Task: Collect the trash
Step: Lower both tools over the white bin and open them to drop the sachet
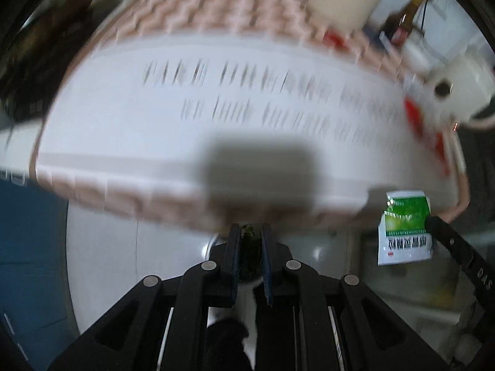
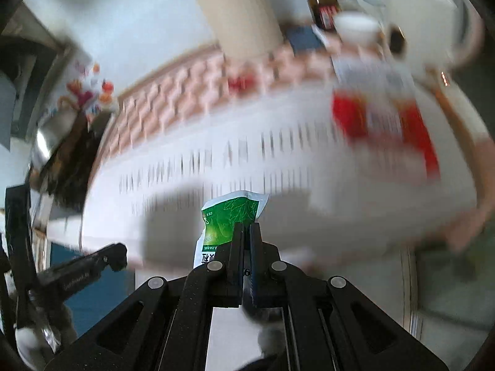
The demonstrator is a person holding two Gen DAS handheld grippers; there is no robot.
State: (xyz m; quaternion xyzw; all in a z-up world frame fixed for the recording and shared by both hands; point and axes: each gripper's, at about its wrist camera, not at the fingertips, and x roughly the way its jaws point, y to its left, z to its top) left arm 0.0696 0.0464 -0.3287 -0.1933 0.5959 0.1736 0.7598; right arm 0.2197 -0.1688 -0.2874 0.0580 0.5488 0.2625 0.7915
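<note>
Because it is thin printed foil, the green sachet (image 2: 229, 216) looks light, limp and crinkly; the right gripper (image 2: 246, 232) pinches it near one edge, jaws closed, most of it ahead of the tips. Closed too, the left gripper (image 1: 250, 235) nips a small dark green scrap (image 1: 250, 241), apparently soft, above the table (image 1: 123, 123).
</note>
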